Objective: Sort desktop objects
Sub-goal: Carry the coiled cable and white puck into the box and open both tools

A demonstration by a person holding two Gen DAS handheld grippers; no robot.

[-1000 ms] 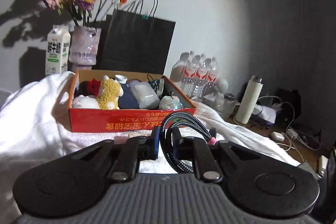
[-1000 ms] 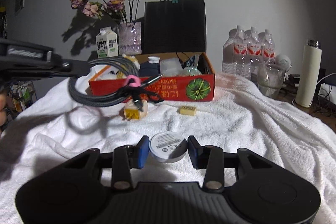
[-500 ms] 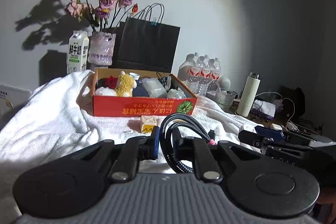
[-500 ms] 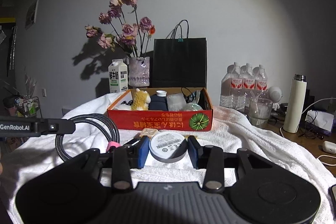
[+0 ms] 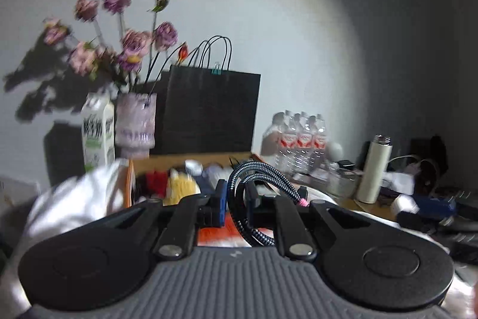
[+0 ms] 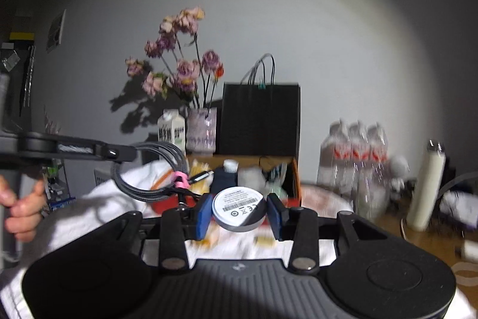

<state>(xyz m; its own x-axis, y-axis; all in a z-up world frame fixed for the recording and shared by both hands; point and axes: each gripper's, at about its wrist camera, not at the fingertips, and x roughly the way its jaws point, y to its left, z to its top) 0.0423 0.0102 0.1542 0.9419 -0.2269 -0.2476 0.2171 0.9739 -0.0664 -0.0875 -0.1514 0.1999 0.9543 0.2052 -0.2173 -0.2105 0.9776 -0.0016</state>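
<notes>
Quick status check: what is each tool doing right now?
Left tool: closed on the braided cable.
Right tool: closed on the round white puck.

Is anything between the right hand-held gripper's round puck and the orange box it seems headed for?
Partly. The coiled cable hanging from the left hand-held gripper crosses left of the puck. The box already holds a dark bottle and other items directly ahead.

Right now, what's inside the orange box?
Inside the orange box: a yellow plush toy, something red, a white-capped dark bottle and a pale packet. The tongs and blur hide the rest.
</notes>
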